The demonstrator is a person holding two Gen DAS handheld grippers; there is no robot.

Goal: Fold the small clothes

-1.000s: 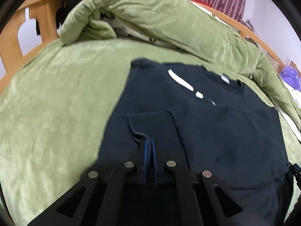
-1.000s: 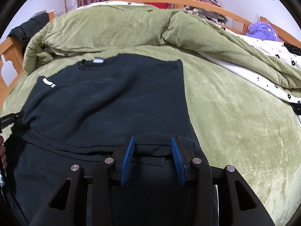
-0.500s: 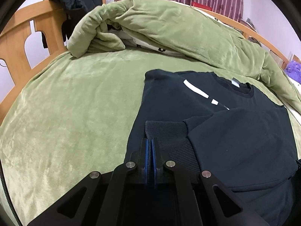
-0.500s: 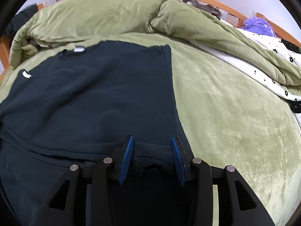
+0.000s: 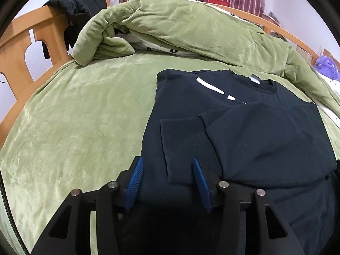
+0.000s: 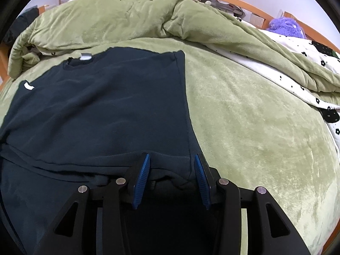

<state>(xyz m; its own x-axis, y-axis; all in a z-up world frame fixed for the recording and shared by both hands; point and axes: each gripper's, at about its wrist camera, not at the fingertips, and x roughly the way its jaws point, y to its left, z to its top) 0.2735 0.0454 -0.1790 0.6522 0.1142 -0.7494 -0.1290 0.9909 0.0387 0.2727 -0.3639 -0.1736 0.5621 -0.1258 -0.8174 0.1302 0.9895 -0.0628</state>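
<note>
The dark sweatshirt (image 5: 255,140), laid flat mid-bed on the green blanket (image 5: 85,110), is judged partly folded: its ribbed sleeve (image 5: 187,146) is being released by the opening left tool (image 5: 167,180), the right tool (image 6: 172,176) stands unclenched over the hem, and further folds remain.

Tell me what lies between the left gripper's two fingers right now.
In the left wrist view, the sweatshirt's ribbed cuff lies flat between the opening left gripper, pads not pressing it.
</note>
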